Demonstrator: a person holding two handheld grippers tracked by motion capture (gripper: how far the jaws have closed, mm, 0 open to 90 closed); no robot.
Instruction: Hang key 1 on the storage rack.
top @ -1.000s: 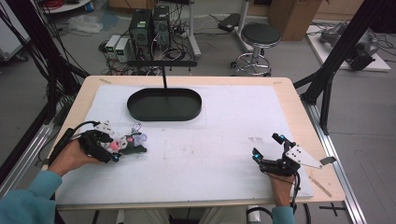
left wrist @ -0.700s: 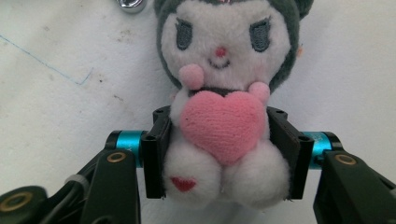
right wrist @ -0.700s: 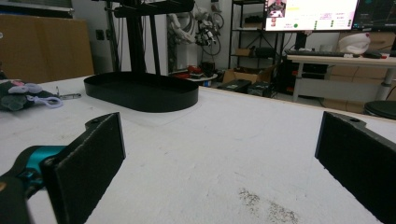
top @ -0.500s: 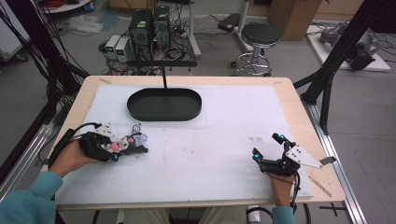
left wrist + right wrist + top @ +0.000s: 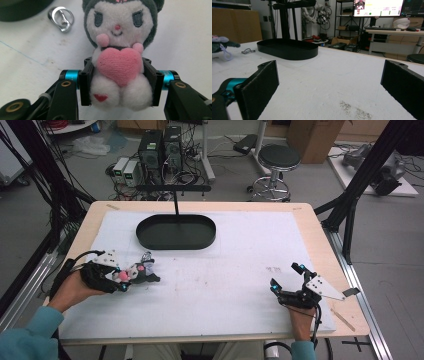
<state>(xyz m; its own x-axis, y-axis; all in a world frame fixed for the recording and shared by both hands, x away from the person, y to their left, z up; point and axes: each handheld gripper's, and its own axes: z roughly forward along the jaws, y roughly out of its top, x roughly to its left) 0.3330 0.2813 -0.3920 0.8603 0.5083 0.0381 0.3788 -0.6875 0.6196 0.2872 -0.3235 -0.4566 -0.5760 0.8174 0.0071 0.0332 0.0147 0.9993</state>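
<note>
on the white foam mat [image 5: 225, 270], fuzzy plush doll [image 5: 117, 50] with pink heart squeezed by just-closed left gripper [image 5: 120, 85], right gripper [image 5: 329, 85] spread wide, glossy black oval tray [image 5: 176, 232] behind

Beyond your wooden desk [image 5: 327, 247] the grey floor [image 5: 310, 180] holds computer towers [image 5: 160, 147], a round black stool [image 5: 279, 157] and cardboard boxes [image 5: 315, 135]; black frame posts [image 5: 370, 175] flank you

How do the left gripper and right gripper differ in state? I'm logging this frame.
The left gripper is shut on the plush toy, its jaws just closed; the right gripper is open with nothing between its jaws. Left sits at the table's left, right at its right. Both are hand-held.
</note>
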